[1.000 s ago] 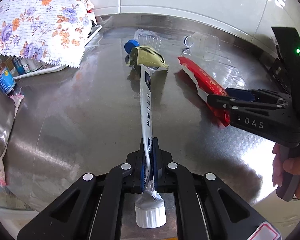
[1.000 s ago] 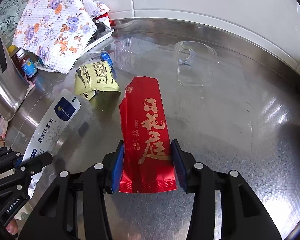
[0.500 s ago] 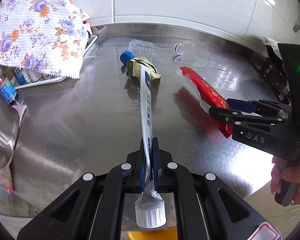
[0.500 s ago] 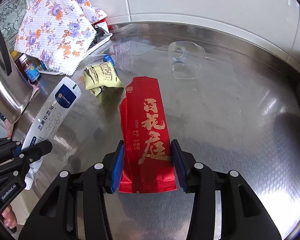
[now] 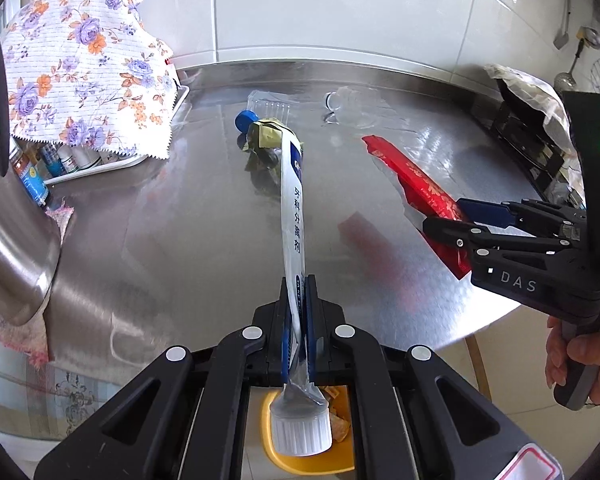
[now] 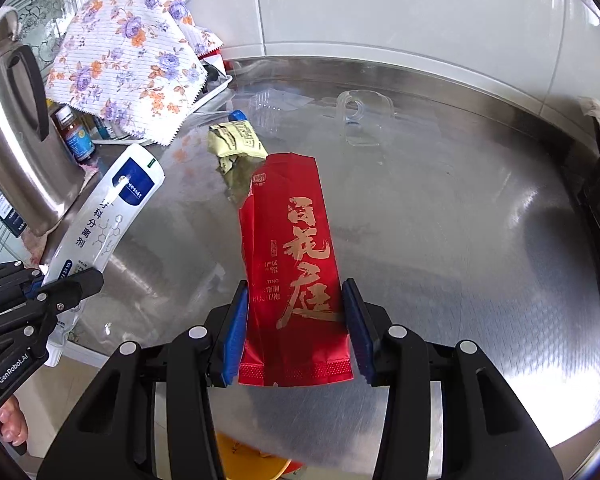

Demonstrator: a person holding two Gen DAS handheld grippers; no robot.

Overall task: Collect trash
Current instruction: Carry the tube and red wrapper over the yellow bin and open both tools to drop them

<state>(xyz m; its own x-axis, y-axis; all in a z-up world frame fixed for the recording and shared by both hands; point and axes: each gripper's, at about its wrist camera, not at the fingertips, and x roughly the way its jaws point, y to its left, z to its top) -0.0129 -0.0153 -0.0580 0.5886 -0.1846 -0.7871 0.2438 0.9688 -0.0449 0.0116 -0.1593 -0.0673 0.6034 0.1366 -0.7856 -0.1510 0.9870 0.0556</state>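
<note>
My left gripper (image 5: 299,292) is shut on a flat white tube (image 5: 293,216) with a white cap, held edge-on above the steel table's front edge; the tube also shows in the right wrist view (image 6: 108,220). My right gripper (image 6: 296,304) is shut on a red tea packet (image 6: 296,256), lifted off the table; the packet also shows in the left wrist view (image 5: 420,190). A yellow bin (image 5: 300,462) with scraps sits on the floor below both grippers. A yellow-green wrapper (image 6: 238,140), a clear bottle with a blue cap (image 5: 244,120) and a clear cup (image 6: 360,114) lie on the table.
A floral cloth (image 5: 80,68) covers a tray of small bottles at the back left. A steel kettle (image 6: 16,136) stands at the left edge. A black stove (image 5: 532,140) with a bag on it is at the right. The steel table (image 6: 440,220) ends near the grippers.
Both grippers have pulled back and up from the table with their items. The red packet has left the surface. The yellow bin has come into view below.
</note>
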